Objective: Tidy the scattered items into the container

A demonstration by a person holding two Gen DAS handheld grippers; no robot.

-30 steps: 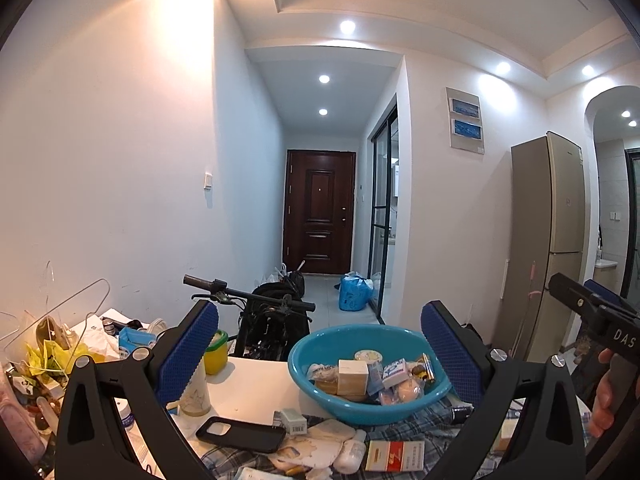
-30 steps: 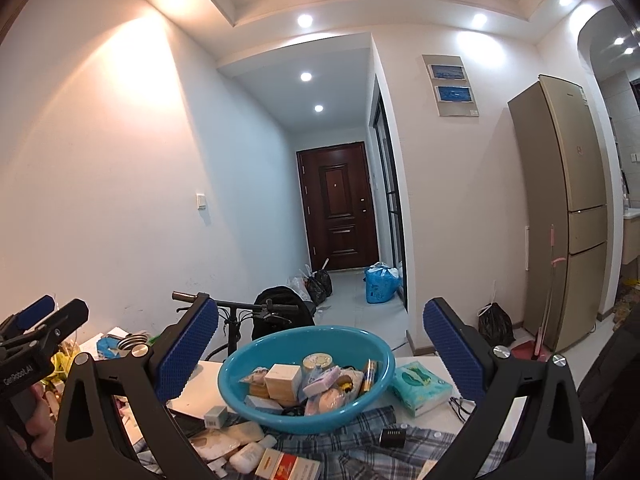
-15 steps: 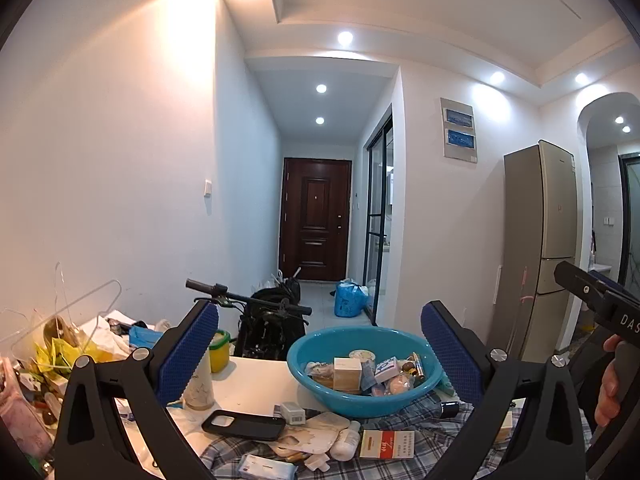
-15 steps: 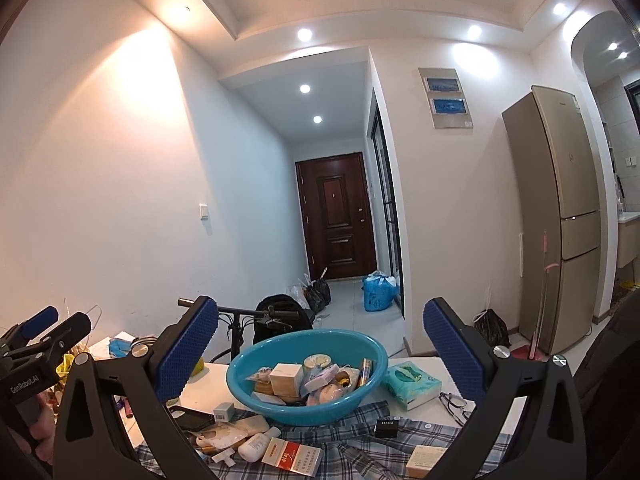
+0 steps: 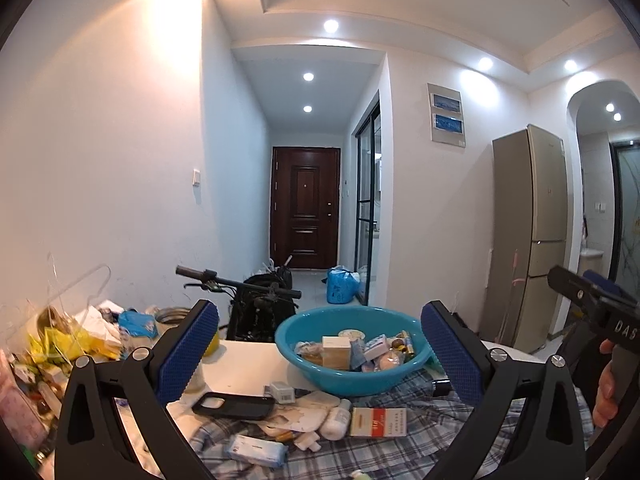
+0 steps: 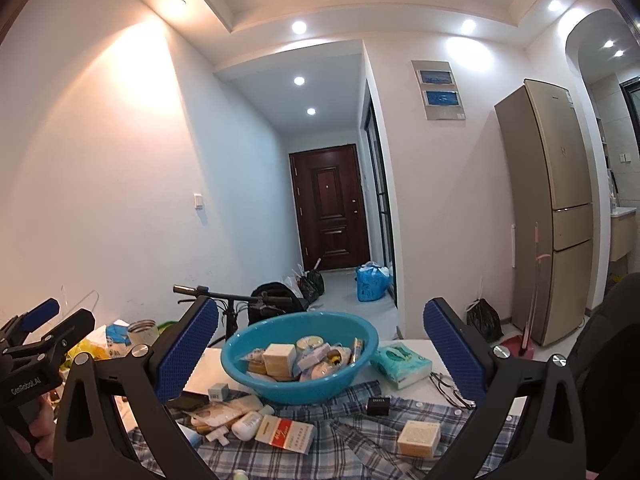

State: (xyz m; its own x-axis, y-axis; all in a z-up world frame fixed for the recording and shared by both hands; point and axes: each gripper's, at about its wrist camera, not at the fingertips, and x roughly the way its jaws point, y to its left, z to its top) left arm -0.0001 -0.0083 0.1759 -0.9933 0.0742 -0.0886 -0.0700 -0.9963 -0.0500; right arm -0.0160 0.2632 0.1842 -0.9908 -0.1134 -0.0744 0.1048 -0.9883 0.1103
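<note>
We are holding both the left gripper [image 5: 320,350] and right gripper [image 6: 321,348] wide and empty, with the blue basin [image 6: 248,376] partly filled while the red-and-white box [image 6: 285,435], lotion bottle [image 6: 251,424] and tan box [image 6: 419,438] are lying outside on the plaid cloth [image 6: 352,448].

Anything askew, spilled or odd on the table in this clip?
Nothing spilled or damaged. Loose items, a red-and-white box and a white bottle on its side, lie on a rumpled plaid cloth outside the blue basin. That clutter is the task.

You have a white table [image 6: 416,390] carrying a plaid cloth [image 6: 352,432], with the blue basin [image 6: 300,364] half on that cloth, a tissue pack [image 6: 402,364] and glasses [image 6: 448,386] on bare tabletop beside it.
</note>
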